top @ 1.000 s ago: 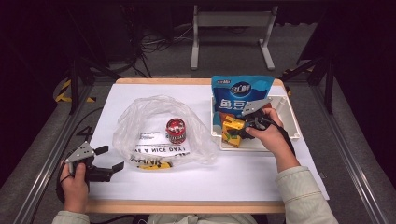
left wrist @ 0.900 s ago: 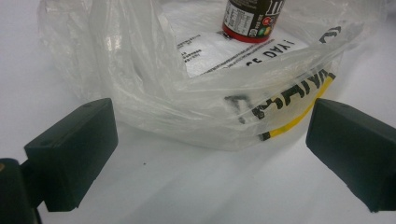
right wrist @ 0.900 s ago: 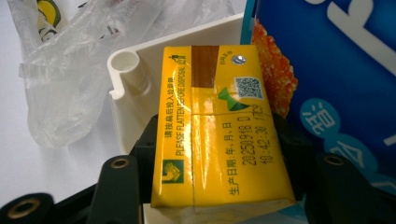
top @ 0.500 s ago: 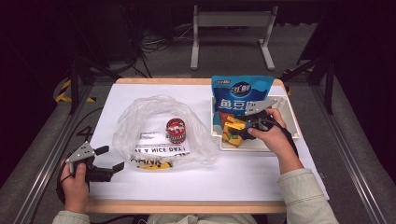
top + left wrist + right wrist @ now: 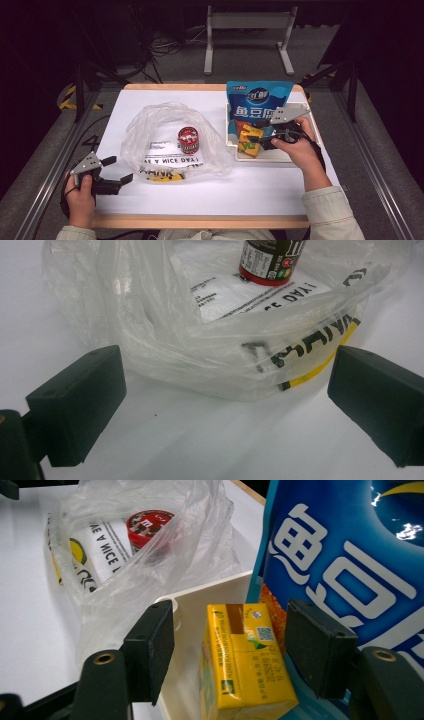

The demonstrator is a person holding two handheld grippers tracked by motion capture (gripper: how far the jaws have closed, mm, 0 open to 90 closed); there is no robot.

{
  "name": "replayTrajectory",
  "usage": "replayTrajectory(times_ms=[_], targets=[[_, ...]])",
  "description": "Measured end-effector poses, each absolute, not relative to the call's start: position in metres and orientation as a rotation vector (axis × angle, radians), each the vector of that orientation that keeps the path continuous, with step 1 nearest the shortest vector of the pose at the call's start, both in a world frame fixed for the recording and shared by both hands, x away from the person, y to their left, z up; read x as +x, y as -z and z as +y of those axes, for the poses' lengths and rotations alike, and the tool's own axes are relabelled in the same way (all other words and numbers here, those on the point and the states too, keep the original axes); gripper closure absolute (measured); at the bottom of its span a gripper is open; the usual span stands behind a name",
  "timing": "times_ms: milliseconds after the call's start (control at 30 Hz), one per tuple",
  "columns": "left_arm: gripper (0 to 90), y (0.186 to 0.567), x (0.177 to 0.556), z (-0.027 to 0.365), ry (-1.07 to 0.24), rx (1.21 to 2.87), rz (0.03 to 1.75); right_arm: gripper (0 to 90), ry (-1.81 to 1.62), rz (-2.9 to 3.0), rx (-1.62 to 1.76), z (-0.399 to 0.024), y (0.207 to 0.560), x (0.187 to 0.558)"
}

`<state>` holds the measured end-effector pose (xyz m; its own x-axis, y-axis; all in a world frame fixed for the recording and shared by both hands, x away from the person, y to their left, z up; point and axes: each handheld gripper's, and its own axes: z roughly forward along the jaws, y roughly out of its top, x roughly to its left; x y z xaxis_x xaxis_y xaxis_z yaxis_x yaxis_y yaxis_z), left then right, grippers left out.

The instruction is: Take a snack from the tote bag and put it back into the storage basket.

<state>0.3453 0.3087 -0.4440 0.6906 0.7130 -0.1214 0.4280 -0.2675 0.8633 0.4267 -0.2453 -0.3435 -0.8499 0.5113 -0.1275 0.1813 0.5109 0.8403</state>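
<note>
A yellow drink carton (image 5: 245,665) stands in the white tray (image 5: 210,587), leaning by a tall blue snack bag (image 5: 340,570). My right gripper (image 5: 230,645) straddles the carton; its jaws have just been opening, a gap shows at the left pad, and it is open. From above, the right gripper (image 5: 256,131) sits at the yellow carton (image 5: 247,142) in front of the blue bag (image 5: 257,102). My left gripper (image 5: 119,169) rests open on the table at the near left, facing a clear plastic bag (image 5: 200,340) that holds a red can (image 5: 270,262).
The plastic bag (image 5: 160,135) with the red can (image 5: 188,139) lies mid-table on a white sheet. The white tray (image 5: 280,155) is at the right. A metal stand (image 5: 247,35) and cables are on the floor beyond the table's far edge.
The right gripper's jaws have spread wider around the yellow carton and the hand has lifted slightly. The left gripper has stayed put.
</note>
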Motion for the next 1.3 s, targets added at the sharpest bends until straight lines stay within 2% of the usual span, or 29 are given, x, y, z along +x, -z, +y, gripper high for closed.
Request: replayTrajectory(times_ms=[200, 300, 467, 633, 700, 867, 1300], targets=[[2.8, 0.444, 0.345, 0.309, -0.36, 1.908, 0.89, 42.6, -1.286, 2.386, 0.568, -0.247, 0.343, 0.417], [2.8, 0.443, 0.345, 0.309, -0.363, 1.904, 0.889, 51.4, -1.316, 2.355, 0.585, -0.251, 0.343, 0.409], [2.8, 0.443, 0.345, 0.309, -0.364, 1.905, 0.884, 57.9, -1.317, 2.373, 0.616, -0.255, 0.348, 0.403], [2.7, 0.443, 0.345, 0.309, -0.366, 1.897, 0.884, 70.1, -1.328, 2.385, 0.643, -0.26, 0.352, 0.399], [2.7, 0.443, 0.345, 0.309, -0.365, 1.897, 0.881, 71.8, -1.328, 2.394, 0.645, -0.26, 0.352, 0.399], [2.7, 0.442, 0.346, 0.309, -0.368, 1.901, 0.88, 86.8, -1.275, 2.459, 0.652, -0.259, 0.359, 0.4], [2.7, 0.442, 0.346, 0.309, -0.368, 1.901, 0.878, 90.0, -1.14, 2.572, 0.726, -0.255, 0.385, 0.412]])
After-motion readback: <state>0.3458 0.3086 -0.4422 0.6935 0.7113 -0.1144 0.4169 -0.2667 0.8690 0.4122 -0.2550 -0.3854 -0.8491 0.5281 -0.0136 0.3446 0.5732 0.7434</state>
